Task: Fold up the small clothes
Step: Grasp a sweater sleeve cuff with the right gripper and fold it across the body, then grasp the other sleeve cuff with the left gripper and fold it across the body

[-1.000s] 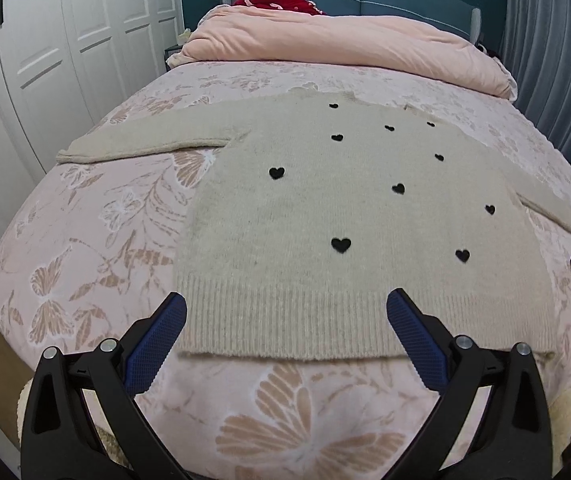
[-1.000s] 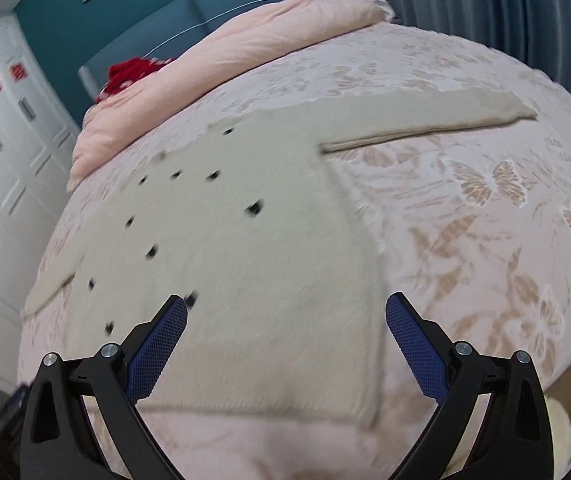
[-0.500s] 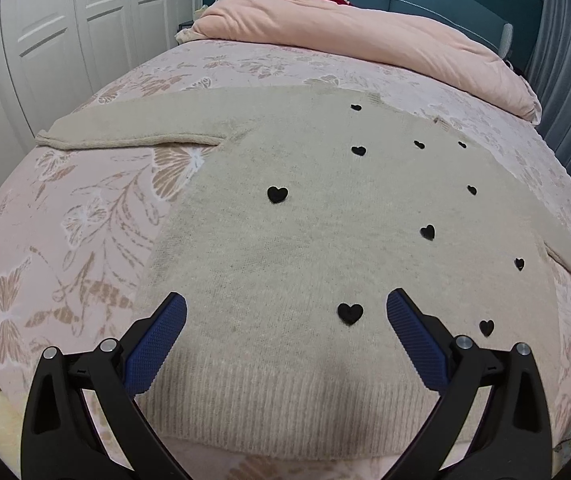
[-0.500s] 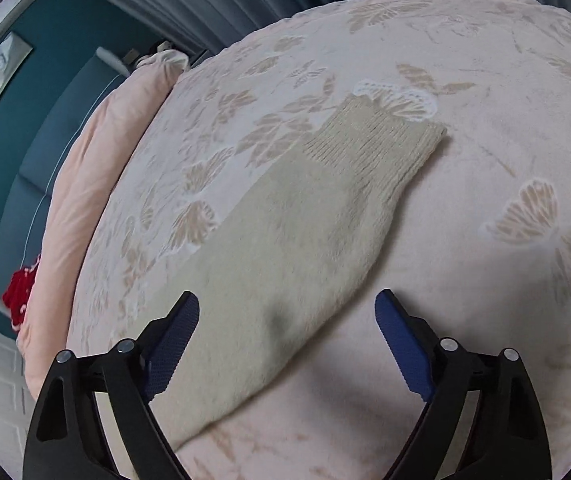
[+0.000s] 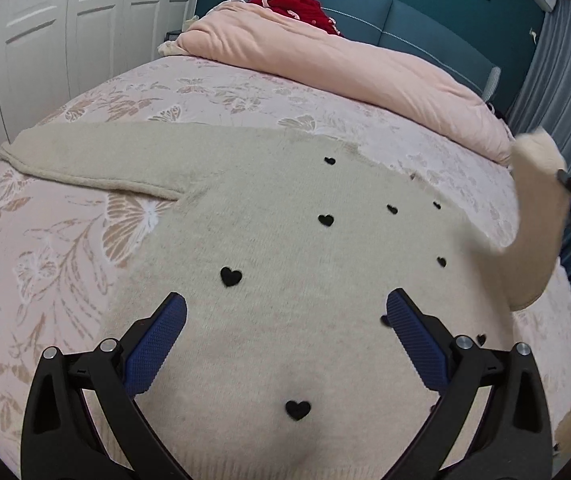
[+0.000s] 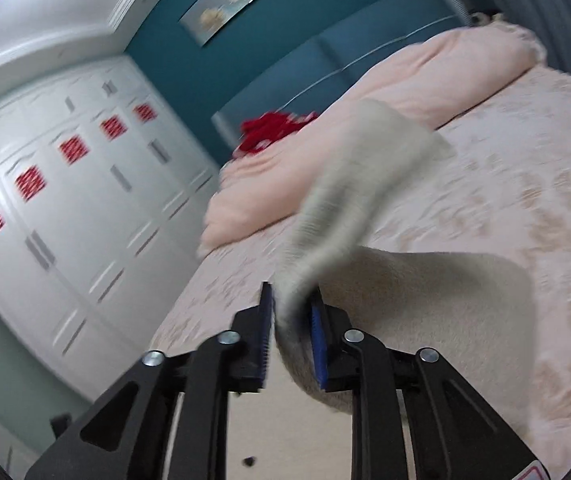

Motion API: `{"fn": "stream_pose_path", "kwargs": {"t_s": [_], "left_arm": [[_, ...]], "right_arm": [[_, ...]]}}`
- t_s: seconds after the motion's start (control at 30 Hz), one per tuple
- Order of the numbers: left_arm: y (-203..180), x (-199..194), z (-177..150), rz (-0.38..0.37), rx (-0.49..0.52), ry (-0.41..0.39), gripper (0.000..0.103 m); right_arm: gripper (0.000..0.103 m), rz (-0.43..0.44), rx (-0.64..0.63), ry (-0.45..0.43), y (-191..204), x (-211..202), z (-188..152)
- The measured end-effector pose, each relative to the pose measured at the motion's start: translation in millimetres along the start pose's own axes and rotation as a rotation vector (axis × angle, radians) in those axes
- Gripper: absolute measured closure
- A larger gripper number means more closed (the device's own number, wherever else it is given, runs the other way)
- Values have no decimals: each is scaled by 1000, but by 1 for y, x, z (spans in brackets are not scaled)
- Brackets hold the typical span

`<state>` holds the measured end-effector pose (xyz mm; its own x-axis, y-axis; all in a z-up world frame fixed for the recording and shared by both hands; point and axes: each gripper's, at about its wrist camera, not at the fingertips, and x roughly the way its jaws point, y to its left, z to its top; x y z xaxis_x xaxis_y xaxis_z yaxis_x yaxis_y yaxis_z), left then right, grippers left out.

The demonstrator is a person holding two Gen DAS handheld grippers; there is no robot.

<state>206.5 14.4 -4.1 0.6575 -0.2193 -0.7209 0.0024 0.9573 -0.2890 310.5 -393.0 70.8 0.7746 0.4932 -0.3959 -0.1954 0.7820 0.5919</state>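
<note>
Right wrist view first: my right gripper is clamped on the ribbed cuff of the sweater's sleeve, blue pads pinching the knit from both sides. The cuff stands up out of the jaws and flops over at the top — blurred, so I can't read its edge well. Beyond it the sleeve curves down onto the pink floral bedspread.

On the left wrist camera, my left gripper hangs with its fingers spread wide, touching nothing that I can see, above the lower body of the cream sweater. That sweater lies flat on the bedspread, front up, dotted with small black hearts. Its other sleeve stretches out flat to the left. At the right edge of this view the lifted sleeve rises off the bed. Farther back sit a rolled pink duvet and a red garment against the teal headboard.
</note>
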Motion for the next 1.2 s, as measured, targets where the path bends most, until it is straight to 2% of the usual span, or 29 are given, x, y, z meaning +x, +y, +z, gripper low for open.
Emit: {"fn": "stream_pose_path", "kwargs": {"t_s": [0.03,0.13,0.23,0.3,0.43,0.6,0.67,0.7,0.73,0.77,0.8,0.83,0.93,0.97,1.0,1.07,1.1,1.2], "left_arm": [[1,4,6,-26,-27,7,5],[6,21,23,-109,-110,37,5],[10,49,40,-158,-164,68,5],[12,73,52,-162,-207,103,5],[8,124,79,-246,-313,132,5],[8,197,100,-204,-454,203,6],[7,214,102,-181,-479,219,18],[4,218,105,-159,-465,213,38],[1,220,109,-154,-436,207,72],[-2,222,113,-167,-405,209,89],[-4,220,117,-178,-384,201,93],[-5,211,122,-184,-368,170,93],[-5,175,128,-223,-310,83,93],[-4,165,125,-220,-285,66,93],[-2,161,120,-197,-264,61,93],[6,165,105,-146,-237,89,93],[11,171,97,-121,-236,117,93],[23,184,76,-104,-258,164,93]], "right_arm": [[57,17,-28,48,17,23,-15],[53,-30,-78,122,32,56,-57],[53,-64,67,161,1,51,-97],[52,-110,175,166,-28,38,-119],[51,-199,317,149,-80,16,-133],[50,-188,449,89,-111,16,-125],[50,-197,474,73,-118,25,-120],[50,-202,480,66,-120,30,-118],[50,-215,476,62,-121,36,-115],[53,-224,462,64,-121,40,-111],[76,-211,442,66,-117,44,-105],[94,-189,412,70,-112,45,-99],[95,-159,305,-19,-90,21,-81],[95,-175,281,-41,-90,16,-81],[95,-217,273,-15,-96,18,-85],[95,-330,308,150,-125,43,-103],[97,-363,333,190,-135,48,-115],[95,-331,325,117,-117,27,-113]]}}
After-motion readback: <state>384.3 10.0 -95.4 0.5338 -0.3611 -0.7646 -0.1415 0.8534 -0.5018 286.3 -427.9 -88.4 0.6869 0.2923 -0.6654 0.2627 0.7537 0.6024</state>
